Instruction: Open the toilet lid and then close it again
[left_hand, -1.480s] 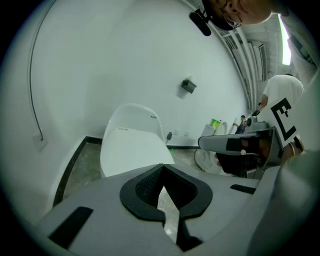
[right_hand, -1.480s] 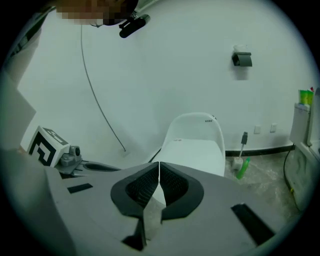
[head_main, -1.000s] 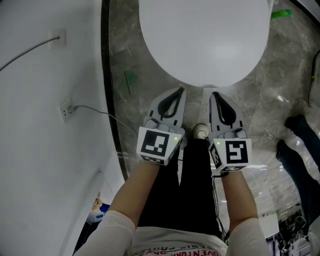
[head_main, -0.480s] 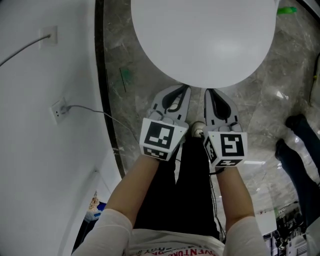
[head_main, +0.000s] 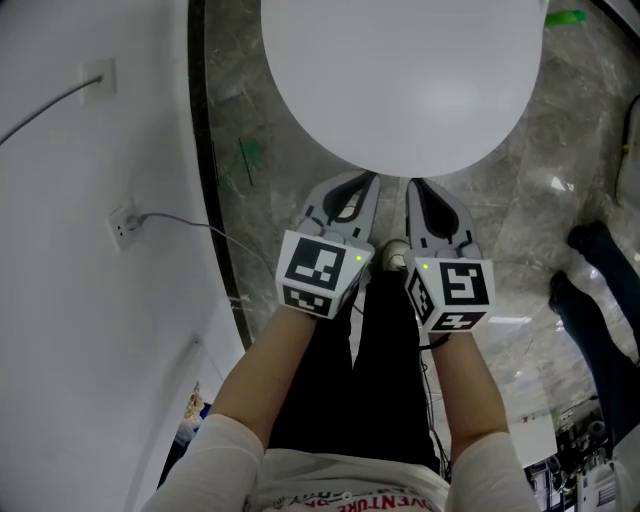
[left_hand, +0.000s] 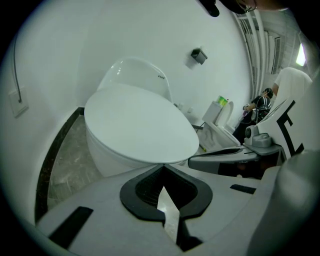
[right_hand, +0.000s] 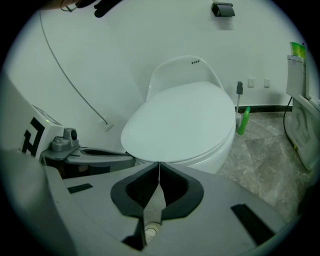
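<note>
— Looking down, where is the lid (head_main: 400, 80)?
— It lies flat and shut on the toilet (left_hand: 102, 155), right in front of us.
— What about our left gripper (head_main: 366, 182)?
— Its jaws are pressed together with nothing in them. Its tip is just by the lid's front edge.
— And our right gripper (head_main: 413, 185)?
— It is squeezed together too, holding nothing, just beside the left one. We can't tell if they touch the lid.

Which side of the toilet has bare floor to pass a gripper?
Left: a bare strip of grey marble floor between the closed white toilet lid and the white wall. Right is more crowded: a green bottle at the back, dark objects nearer us.
</note>
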